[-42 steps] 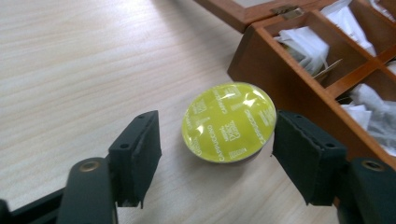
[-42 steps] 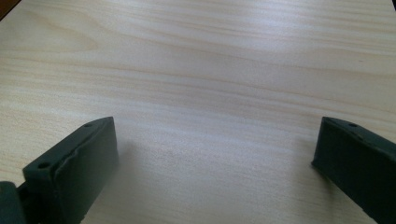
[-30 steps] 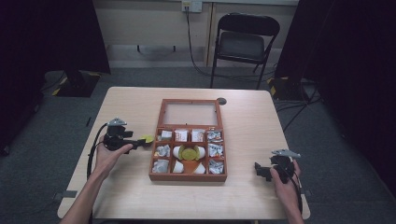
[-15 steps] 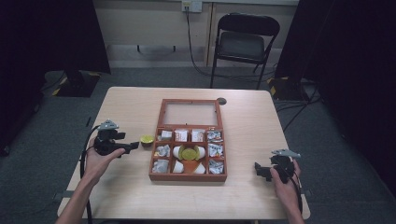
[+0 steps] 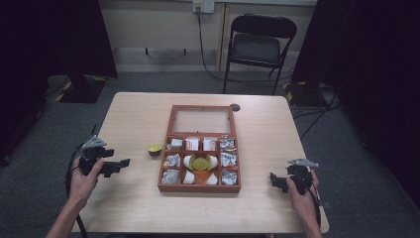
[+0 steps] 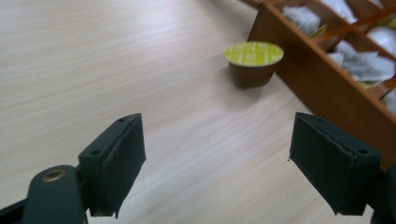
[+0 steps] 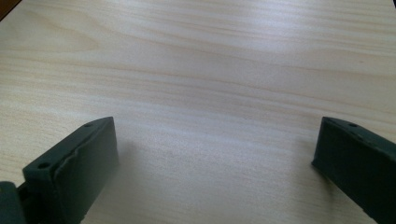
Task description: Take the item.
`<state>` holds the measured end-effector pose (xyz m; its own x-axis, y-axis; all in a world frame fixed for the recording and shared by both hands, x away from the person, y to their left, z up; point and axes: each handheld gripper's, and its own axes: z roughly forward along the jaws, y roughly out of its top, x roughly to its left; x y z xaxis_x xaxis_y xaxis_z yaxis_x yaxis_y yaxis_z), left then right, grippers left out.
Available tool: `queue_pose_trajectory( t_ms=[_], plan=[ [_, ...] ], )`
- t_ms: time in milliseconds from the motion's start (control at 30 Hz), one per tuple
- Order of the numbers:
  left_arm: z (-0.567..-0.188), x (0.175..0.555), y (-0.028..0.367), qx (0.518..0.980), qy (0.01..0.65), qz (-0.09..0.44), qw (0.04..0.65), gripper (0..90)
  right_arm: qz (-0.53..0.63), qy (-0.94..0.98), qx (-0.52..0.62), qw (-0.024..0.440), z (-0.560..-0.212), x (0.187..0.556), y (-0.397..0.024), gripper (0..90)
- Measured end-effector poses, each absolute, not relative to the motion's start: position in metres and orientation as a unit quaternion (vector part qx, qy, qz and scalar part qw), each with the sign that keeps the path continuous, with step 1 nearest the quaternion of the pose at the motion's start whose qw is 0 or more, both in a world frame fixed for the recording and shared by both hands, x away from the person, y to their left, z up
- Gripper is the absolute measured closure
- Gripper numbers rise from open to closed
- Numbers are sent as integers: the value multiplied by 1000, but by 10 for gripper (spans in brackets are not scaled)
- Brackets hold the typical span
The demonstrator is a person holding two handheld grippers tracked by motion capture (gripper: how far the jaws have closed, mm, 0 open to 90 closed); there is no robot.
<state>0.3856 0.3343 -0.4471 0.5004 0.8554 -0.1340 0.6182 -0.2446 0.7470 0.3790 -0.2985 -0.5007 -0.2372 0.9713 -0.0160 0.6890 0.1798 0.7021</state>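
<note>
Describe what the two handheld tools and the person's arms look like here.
Each hand carries a black tool: the left tool and the right tool both wear a grey three-cornered plate on top and trail a black cable. Up close, the left tool's fingers are blocky, with flat dark pads and small screw holes, and a brass-coloured fastener sits low on the body. The forearms are bare, no sleeves visible.
</note>
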Motion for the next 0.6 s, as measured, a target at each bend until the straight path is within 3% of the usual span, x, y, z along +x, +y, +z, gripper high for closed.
queue_pose_trajectory(
  t_ms=[600],
  plan=[
    [-490, 372, 359, 766, 535, 151, 322, 186, 294, 729, 569, 240, -501, 379, -299, 0]
  ],
)
